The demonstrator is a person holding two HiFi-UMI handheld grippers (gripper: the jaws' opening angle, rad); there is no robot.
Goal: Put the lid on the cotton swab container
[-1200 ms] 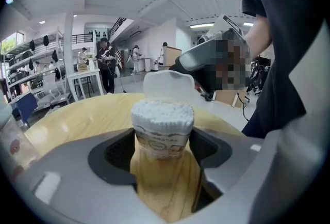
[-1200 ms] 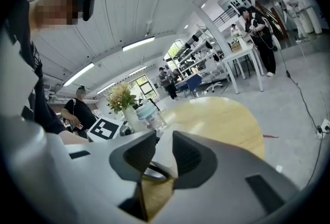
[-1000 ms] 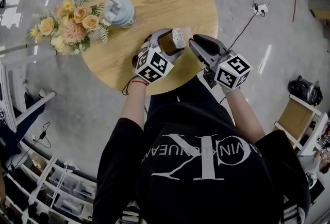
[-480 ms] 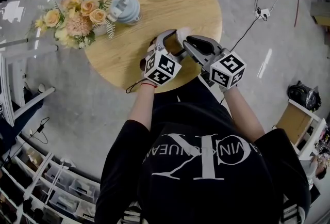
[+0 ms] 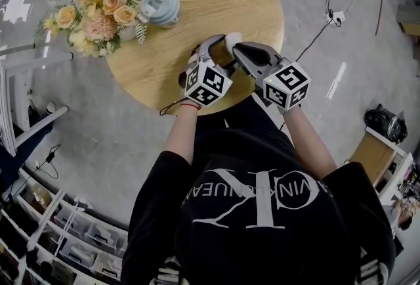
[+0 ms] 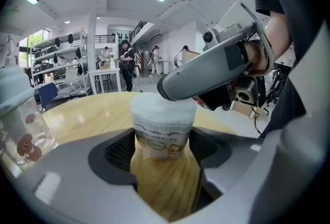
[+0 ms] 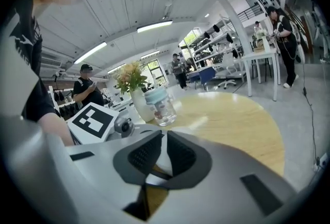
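Left gripper view: the left gripper (image 6: 165, 179) is clamped wide on the wooden body of the cotton swab container (image 6: 162, 120), held upright over the table (image 6: 87, 114), long axis vertical; the right gripper (image 6: 172, 89) reaches in from the right onto its white top, jaws just closing nearly together on a thin white sliver (image 7: 164, 156); whether that is the lid stays unclear.
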